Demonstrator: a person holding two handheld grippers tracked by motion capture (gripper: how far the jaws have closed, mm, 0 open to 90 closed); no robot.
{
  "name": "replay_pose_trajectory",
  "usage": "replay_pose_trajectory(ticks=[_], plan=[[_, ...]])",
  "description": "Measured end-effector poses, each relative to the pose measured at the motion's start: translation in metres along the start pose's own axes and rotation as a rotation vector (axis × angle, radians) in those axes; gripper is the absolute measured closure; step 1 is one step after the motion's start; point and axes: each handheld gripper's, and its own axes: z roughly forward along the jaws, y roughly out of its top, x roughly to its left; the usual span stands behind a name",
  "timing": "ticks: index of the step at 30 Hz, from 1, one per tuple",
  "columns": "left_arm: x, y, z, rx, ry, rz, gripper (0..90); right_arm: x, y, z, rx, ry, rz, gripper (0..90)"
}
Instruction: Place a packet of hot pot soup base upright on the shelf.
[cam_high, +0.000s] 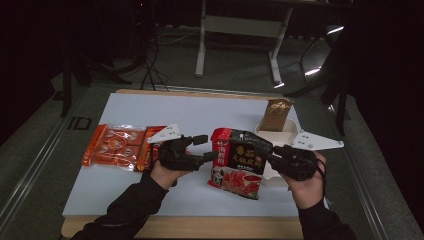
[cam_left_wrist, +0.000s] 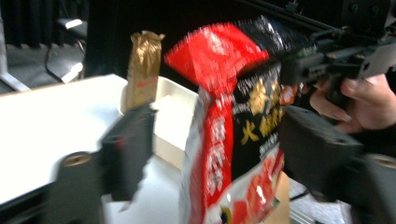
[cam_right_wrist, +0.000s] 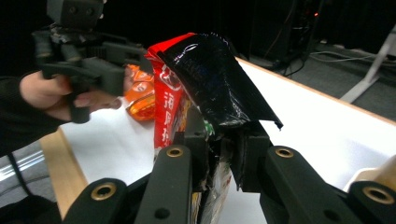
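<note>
A red and black printed food bag (cam_high: 239, 165) is held upright above the white table top (cam_high: 150, 110). My right gripper (cam_high: 271, 158) is shut on the bag's right edge; in the right gripper view the jaws (cam_right_wrist: 224, 154) pinch the black foil of the bag (cam_right_wrist: 210, 79). My left gripper (cam_high: 210, 147) stands open at the bag's left edge. In the left gripper view the bag (cam_left_wrist: 233, 126) sits between the two spread jaws of that gripper (cam_left_wrist: 219, 144), with a gap on each side. The picture there is blurred.
A white tray (cam_high: 280, 136) lies behind the bag at the right, with a gold-brown pouch (cam_high: 275, 114) standing at its far end. Orange packets (cam_high: 114, 146) lie flat at the table's left. A wooden edge (cam_high: 200, 227) runs along the near side.
</note>
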Motion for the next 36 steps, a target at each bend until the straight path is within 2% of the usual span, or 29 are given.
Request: replay_pose_trajectory(ticks=[1, 2, 4, 6, 8, 11, 13, 15, 17, 21, 25, 29, 36], plan=[[0.000, 0.000, 0.000, 0.000, 0.000, 0.000, 11.1, 0.000, 0.000, 0.000, 0.000, 0.000, 0.000, 78.2], [-0.001, -0.002, 0.001, 0.029, 0.002, 0.013, 11.1, -0.001, 0.001, -0.001, -0.002, 0.002, 0.001, 78.2], [-0.003, -0.006, 0.002, 0.037, 0.000, 0.030, 8.7, -0.003, 0.006, -0.003, -0.012, 0.001, 0.002, 78.2], [-0.003, -0.009, 0.002, 0.029, 0.002, 0.019, 7.4, -0.005, 0.009, -0.004, -0.016, -0.002, 0.000, 78.2], [-0.002, -0.011, 0.001, 0.034, 0.004, 0.004, 1.9, -0.007, 0.013, -0.006, -0.025, -0.001, 0.004, 78.2], [-0.001, -0.014, -0.003, 0.028, 0.011, -0.006, 1.9, -0.012, 0.020, -0.010, -0.047, -0.010, 0.007, 78.1], [-0.001, -0.017, -0.007, 0.038, 0.038, 0.019, 1.9, -0.015, 0.025, -0.013, -0.055, -0.019, 0.003, 78.2], [-0.001, -0.020, -0.011, 0.042, 0.041, 0.030, 1.9, -0.019, 0.030, -0.016, -0.065, -0.028, 0.005, 78.1], [-0.001, -0.024, -0.015, 0.054, 0.057, 0.061, 1.9, -0.024, 0.035, -0.019, -0.075, -0.039, 0.007, 78.2], [-0.002, -0.032, -0.023, 0.067, 0.072, 0.114, 2.0, -0.036, 0.042, -0.025, -0.093, -0.070, 0.016, 78.1], [-0.003, -0.041, -0.030, 0.080, 0.072, 0.143, 2.1, -0.048, 0.047, -0.032, -0.106, -0.099, 0.023, 78.1], [-0.001, -0.050, -0.036, 0.083, 0.078, 0.129, 2.2, -0.061, 0.049, -0.038, -0.113, -0.135, 0.028, 78.0], [0.002, -0.063, -0.047, 0.097, 0.095, 0.115, 2.2, -0.087, 0.049, -0.043, -0.116, -0.171, 0.038, 78.0]])
